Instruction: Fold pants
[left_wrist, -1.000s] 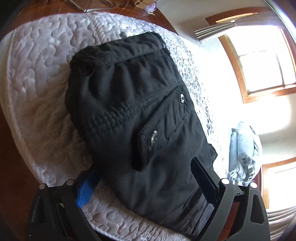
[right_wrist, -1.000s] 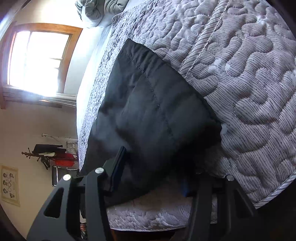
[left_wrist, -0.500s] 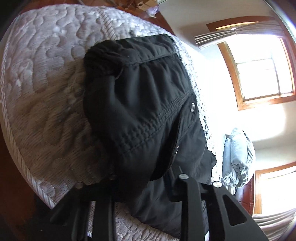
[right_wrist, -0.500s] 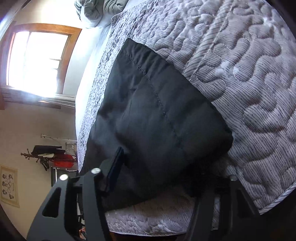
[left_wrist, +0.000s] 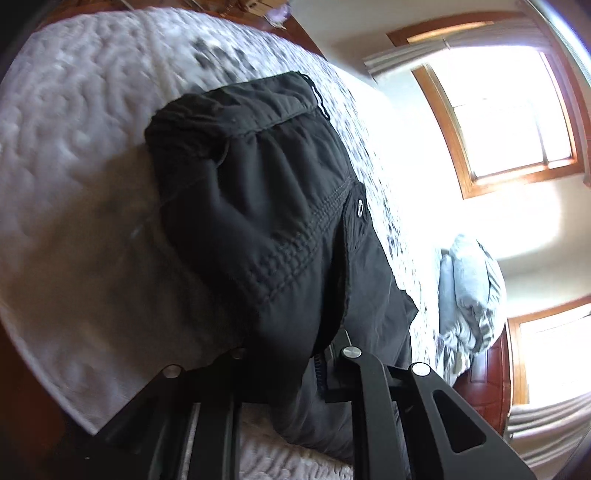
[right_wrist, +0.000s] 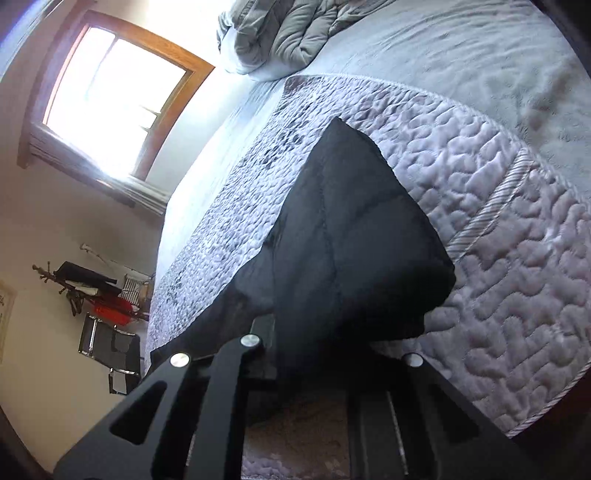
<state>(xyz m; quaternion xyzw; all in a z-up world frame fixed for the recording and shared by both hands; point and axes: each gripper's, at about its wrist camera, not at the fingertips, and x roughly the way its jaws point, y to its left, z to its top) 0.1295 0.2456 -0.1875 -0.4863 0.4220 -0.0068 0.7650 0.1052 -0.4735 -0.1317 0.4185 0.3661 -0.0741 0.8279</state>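
Black pants (left_wrist: 280, 206) lie on a quilted grey bedspread (left_wrist: 74, 155). In the left wrist view I see the waistband end, with a snap pocket, raised off the bed. My left gripper (left_wrist: 291, 354) is shut on the pants' near edge and lifts it. In the right wrist view the folded leg end of the pants (right_wrist: 354, 236) is also raised into a peak. My right gripper (right_wrist: 328, 350) is shut on that near edge. The fingertips of both grippers are hidden in the cloth.
A bunched grey duvet (right_wrist: 291, 33) lies at the head of the bed, also in the left wrist view (left_wrist: 469, 291). Bright windows (right_wrist: 107, 92) line the wall. A chair and a clothes rack (right_wrist: 103, 314) stand by the wall. The bed's edge (left_wrist: 44, 354) is near.
Both grippers closed from open onto the pants' near edge and lifted it. The cloth rose off the quilt and bunched toward the cameras.
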